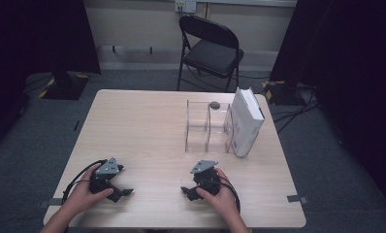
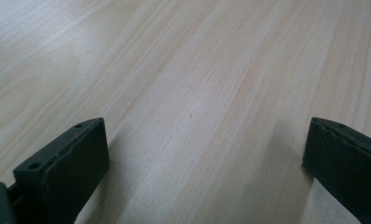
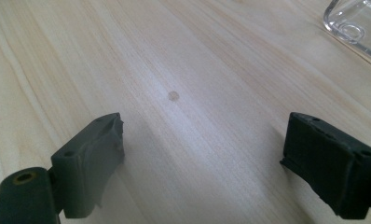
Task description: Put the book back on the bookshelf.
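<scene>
A pale wooden counter [image 1: 147, 126] carries a clear divided organizer [image 1: 206, 127] and a white book [image 1: 247, 121] touching its right side, toward the far right edge. Near the front edge, well apart from them, the left claw [image 1: 120, 192] and right claw [image 1: 187, 191] rest in the person's hands, both spread wide, gripping nothing.

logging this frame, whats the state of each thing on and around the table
left gripper: jaws open, empty, on the table
right gripper: jaws open, empty, on the table
clear divided holder: upright, compartments look empty
white book: upright, leaning against the holder
folding chair: unfolded, empty
</scene>
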`<state>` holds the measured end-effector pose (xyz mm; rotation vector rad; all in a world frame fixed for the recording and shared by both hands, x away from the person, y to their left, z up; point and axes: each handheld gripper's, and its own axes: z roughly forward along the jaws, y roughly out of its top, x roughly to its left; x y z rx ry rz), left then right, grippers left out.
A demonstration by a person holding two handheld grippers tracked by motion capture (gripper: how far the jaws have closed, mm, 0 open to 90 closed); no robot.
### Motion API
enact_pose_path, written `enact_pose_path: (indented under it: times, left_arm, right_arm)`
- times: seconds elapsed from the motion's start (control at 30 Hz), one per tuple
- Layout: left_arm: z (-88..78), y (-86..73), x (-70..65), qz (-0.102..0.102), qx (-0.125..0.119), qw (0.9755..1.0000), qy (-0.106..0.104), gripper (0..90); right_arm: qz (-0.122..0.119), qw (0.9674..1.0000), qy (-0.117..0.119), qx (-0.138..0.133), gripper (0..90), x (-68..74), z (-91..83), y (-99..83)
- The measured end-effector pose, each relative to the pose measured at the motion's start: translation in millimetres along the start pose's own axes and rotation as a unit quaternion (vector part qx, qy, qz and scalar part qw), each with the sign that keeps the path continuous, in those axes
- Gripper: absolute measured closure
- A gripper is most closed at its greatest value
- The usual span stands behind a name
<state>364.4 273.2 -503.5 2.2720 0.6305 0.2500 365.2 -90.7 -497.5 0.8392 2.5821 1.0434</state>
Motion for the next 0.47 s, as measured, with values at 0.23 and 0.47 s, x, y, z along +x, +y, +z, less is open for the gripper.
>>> enact_pose_path:
  times: [0.23, 0.47]
  left_arm:
    - [0.0, 0.0, 0.0, 0.000, 0.000, 1.0000, 0.000, 0.0]
    - [0.0, 0.0, 0.0, 0.000, 0.000, 1.0000, 0.000, 0.0]
  right_arm:
    - [0.004, 0.9999, -0.001, -0.011, 11.0, 0.4, -0.8, -3.8]
    - [0.006, 0.9999, -0.004, -0.011, 10.5, 1.5, -0.1, -3.2]
